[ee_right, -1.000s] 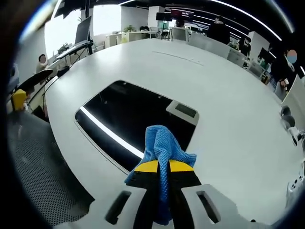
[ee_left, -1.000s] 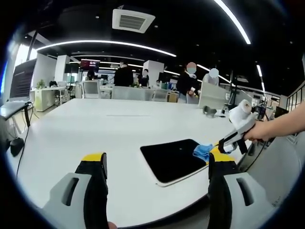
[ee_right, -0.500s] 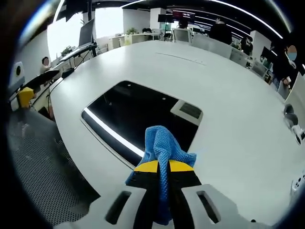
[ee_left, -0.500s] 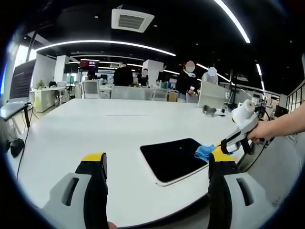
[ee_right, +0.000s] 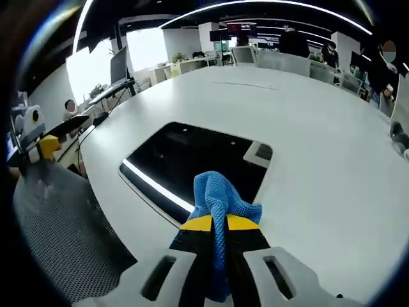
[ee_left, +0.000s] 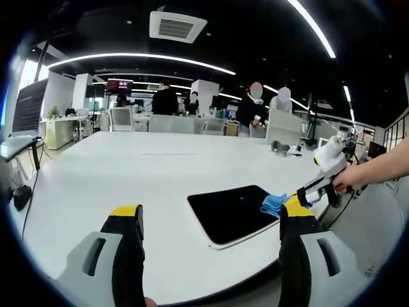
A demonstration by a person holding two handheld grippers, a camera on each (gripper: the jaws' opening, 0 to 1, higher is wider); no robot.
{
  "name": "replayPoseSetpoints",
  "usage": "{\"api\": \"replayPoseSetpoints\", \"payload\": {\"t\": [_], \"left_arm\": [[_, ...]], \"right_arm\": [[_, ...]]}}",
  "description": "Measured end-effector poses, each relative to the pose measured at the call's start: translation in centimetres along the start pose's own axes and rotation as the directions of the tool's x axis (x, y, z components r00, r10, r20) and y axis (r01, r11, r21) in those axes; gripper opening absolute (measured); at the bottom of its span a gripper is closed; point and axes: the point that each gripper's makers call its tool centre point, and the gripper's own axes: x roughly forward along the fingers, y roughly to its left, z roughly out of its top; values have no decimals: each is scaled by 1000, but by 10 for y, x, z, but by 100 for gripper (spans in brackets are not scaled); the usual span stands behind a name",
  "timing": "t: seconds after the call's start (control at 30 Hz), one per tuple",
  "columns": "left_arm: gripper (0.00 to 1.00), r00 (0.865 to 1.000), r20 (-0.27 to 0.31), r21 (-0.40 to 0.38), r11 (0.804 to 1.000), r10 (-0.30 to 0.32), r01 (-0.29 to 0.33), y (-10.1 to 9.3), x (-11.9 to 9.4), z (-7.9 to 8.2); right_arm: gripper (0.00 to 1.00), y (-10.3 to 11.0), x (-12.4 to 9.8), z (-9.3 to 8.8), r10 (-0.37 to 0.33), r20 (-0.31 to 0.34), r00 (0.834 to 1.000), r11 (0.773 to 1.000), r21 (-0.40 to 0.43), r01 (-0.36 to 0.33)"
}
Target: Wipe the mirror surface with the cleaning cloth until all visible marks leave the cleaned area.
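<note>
A dark rectangular mirror lies flat on the white table, reflecting the ceiling lights. My right gripper is shut on a blue cleaning cloth, which hangs at the mirror's near edge; I cannot tell whether it touches the glass. From the left gripper view the same cloth sits at the mirror's right corner, with the right gripper held by a hand. My left gripper is open above the table's near edge, nothing between its fingers.
Office chairs, desks and several people stand behind the far side of the table. A small grey object lies at the table's far right. A mesh floor lies below the table edge.
The right gripper has pulled back slightly and tilted, so the mirror looks a bit farther and smaller in its view. The left gripper has stayed still.
</note>
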Motion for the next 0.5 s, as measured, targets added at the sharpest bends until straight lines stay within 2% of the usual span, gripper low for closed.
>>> {"api": "replayPoseSetpoints", "payload": {"t": [0.1,0.17,0.27,0.5], "left_arm": [[86,1000,-2,0,1000,-1,1,0,0,0],[86,1000,-5,1,1000,-4,4,-1,0,-1],[86,1000,-4,0,1000,-4,4,-1,0,0],[86,1000,-1,4,1000,-6,6,-1,1,0]], "right_arm": [[0,2,0,-1,13,14,1000,999,-31,-13],[0,7,1,0,47,26,999,998,-40,-46],[0,10,3,1,54,16,998,995,-89,-52],[0,18,8,5,86,22,996,993,-89,-84]]}}
